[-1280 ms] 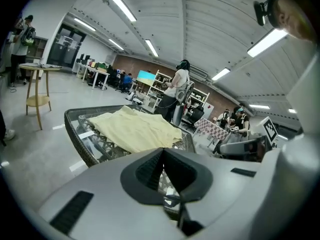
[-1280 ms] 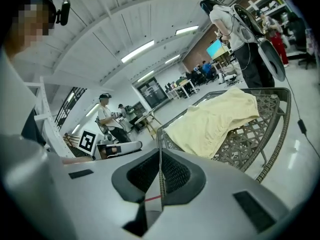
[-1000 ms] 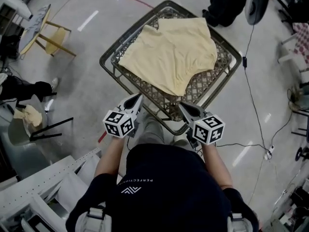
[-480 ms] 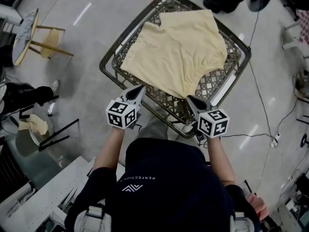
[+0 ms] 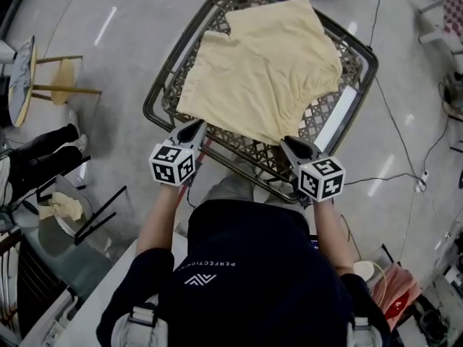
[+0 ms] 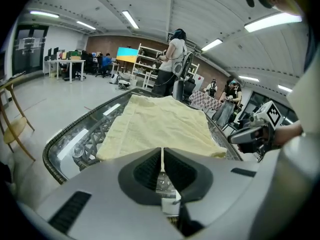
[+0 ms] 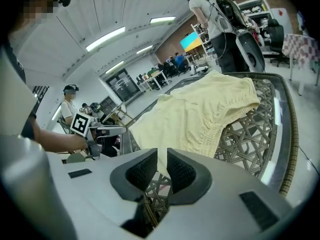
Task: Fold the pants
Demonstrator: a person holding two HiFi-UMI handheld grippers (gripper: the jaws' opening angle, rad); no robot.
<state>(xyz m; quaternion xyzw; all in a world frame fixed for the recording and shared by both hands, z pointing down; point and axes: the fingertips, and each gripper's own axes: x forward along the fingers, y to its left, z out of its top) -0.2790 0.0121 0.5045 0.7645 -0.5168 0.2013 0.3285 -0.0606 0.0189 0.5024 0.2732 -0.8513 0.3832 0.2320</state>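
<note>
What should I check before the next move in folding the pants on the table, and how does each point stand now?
1. Pants lie spread out on the table: ok.
2. Nothing lies on top of the pants: ok.
3. Left gripper has its jaws apart for a grasp: not ok, they are together and empty.
4. Right gripper has its jaws apart: not ok, they are together and empty.
5. Right gripper touches the near corner of the pants: cannot tell.
</note>
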